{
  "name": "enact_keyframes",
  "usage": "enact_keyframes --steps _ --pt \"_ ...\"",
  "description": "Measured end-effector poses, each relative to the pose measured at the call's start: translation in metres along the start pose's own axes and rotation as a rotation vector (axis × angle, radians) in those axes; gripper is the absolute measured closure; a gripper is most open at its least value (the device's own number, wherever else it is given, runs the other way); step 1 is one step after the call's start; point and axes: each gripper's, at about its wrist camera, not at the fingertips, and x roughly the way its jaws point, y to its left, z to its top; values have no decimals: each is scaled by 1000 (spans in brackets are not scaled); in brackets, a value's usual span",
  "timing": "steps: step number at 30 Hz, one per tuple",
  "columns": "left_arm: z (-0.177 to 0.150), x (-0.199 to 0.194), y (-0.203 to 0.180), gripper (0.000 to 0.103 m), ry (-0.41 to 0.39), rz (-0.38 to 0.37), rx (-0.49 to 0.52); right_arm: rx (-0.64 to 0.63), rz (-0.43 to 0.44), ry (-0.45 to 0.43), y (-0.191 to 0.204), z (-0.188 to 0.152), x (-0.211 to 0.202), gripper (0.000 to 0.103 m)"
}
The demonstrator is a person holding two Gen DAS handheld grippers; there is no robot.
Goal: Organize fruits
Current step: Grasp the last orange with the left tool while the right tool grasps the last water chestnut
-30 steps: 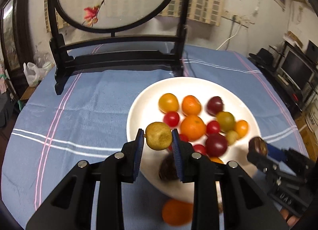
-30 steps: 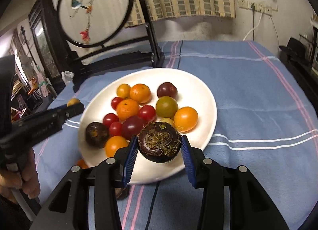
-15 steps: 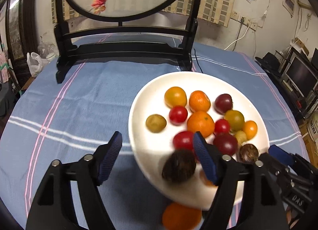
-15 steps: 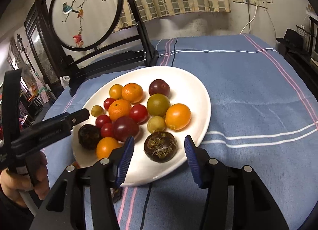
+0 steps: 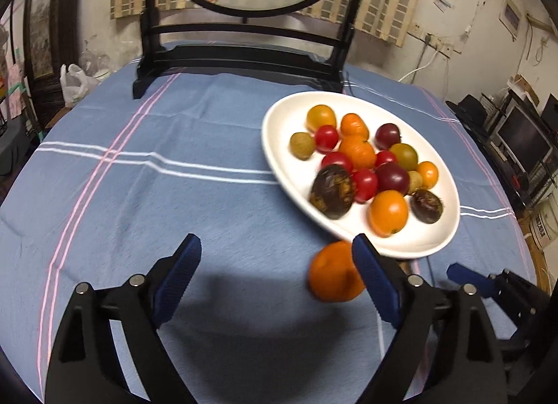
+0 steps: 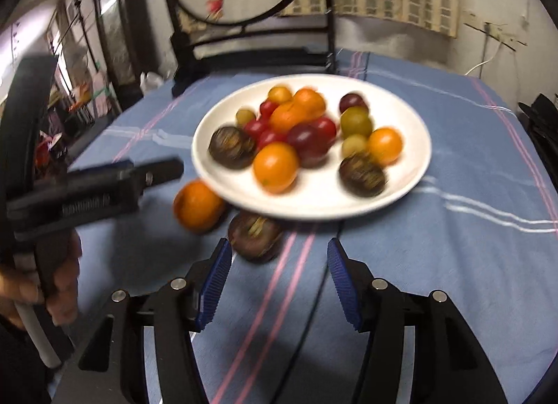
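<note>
A white plate (image 5: 279, 146) (image 6: 411, 174) holds several fruits: oranges, red tomatoes, plums, two dark mangosteens and a small green-brown fruit (image 5: 301, 145). An orange (image 5: 333, 273) (image 6: 198, 205) lies on the blue cloth beside the plate's near rim. A dark mangosteen (image 6: 254, 236) lies on the cloth next to it. My left gripper (image 5: 277, 280) is open and empty, its right finger beside the loose orange. My right gripper (image 6: 279, 282) is open and empty, just short of the loose mangosteen.
A black wooden stand with a round painted screen (image 5: 244, 55) (image 6: 244, 38) stands at the table's far side. The blue striped cloth (image 5: 139, 177) covers the round table. Shelves and monitors (image 5: 523, 139) stand off to the right.
Both grippers let go of their fruits onto the plate, opened wide and pulled back toward the near side. The green-brown fruit and the second mangosteen now rest on the plate.
</note>
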Motion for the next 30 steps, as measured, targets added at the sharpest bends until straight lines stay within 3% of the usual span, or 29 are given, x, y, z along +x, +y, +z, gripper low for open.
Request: enact_keyframes --steps 9,15,17,18,24,30 --pt "0 -8 23 17 -68 26 6 -40 -76 55 25 0 25 45" --pt "2 0 30 17 -2 -50 -41 -73 -103 58 36 13 39 46" --pt "2 0 29 17 2 -57 -41 -79 -106 52 37 15 39 56" --pt "2 0 29 17 0 -56 -39 -74 -108 47 36 15 39 60" --pt "-1 3 23 17 1 -49 -20 0 -60 42 15 9 27 60" --pt "-9 3 1 17 7 -81 66 102 -19 34 -16 -4 14 60"
